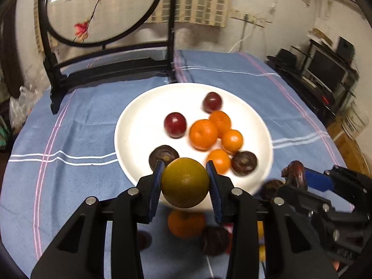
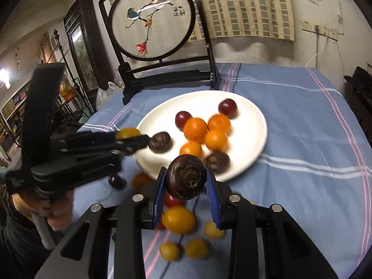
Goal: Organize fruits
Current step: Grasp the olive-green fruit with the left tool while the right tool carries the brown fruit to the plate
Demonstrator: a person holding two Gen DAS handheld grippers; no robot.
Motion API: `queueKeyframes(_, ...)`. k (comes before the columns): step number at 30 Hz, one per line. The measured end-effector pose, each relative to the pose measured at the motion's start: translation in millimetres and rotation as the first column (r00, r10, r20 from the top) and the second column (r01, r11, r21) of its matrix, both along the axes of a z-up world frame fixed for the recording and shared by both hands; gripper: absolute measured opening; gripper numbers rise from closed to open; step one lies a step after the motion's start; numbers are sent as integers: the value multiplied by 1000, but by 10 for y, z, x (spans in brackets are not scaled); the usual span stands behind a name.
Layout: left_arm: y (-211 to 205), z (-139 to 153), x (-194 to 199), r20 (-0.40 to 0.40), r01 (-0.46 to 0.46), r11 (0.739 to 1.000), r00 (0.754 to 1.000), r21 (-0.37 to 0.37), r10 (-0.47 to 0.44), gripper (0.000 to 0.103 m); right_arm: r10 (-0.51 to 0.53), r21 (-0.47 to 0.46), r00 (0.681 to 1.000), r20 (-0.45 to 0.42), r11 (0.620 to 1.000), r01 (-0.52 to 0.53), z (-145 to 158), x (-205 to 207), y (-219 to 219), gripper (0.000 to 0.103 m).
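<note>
A white plate (image 1: 139,116) holds several oranges (image 1: 202,134), two red plums (image 1: 174,124) and two dark brown fruits (image 1: 244,163). My left gripper (image 1: 185,181) is shut on a greenish-yellow citrus (image 1: 185,182), held above the plate's near rim. My right gripper (image 2: 186,181) is shut on a dark brown fruit (image 2: 186,176), just short of the plate (image 2: 251,116). Loose yellow fruits (image 2: 178,219), an orange (image 2: 139,180) and a plum (image 2: 115,180) lie on the cloth below the grippers.
A blue striped cloth (image 1: 81,125) covers the table. A black-framed round embroidered screen (image 1: 102,11) stands behind the plate. Dark shelving with electronics (image 1: 325,69) stands at the right; cluttered shelves (image 2: 14,111) at the left.
</note>
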State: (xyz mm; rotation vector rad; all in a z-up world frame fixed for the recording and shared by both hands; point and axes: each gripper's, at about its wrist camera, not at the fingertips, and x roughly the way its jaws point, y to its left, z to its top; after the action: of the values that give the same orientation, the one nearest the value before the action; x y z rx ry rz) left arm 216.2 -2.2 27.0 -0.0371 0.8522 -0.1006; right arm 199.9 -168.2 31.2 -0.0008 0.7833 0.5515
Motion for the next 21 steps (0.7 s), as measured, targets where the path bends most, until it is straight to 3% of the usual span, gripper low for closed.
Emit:
queueKeyframes(8,70,-217,324,-41,-73,997,997,-26,72,37,-19,-6,996,-82,1000,19,-318,364,231,36)
queueKeyframes(9,71,-227,336,-37,-79,996,996,-31,78,42,-20,-2,997,-81,1000,20,-342,372,235,48)
queueKeyframes(10,83,-229,330,-24,-94,995,995,-35,94,61,-30,-3,997,-70,1000,30,-345,365,223,55)
queueKeyframes(11,99,-210,301,-5,-112,993,994,-32,112,67,-43,-2,998,-52,999,43,-337,344,203,65)
queueKeyframes(14,137,-109,206,41,-108,994,993,-21,109,69,-49,25,998,-42,998,50,-291,287,98,65)
queueKeyframes(16,179,-52,130,51,-94,995,994,-26,95,80,-53,39,998,-45,998,55,-265,261,36,65)
queueKeyframes(18,228,-36,71,50,-97,995,994,-25,98,85,-58,37,997,-42,998,60,-240,229,-32,67)
queueKeyframes(21,330,-38,-5,45,-116,993,992,-13,117,85,-90,49,995,-48,995,92,-225,209,-163,72)
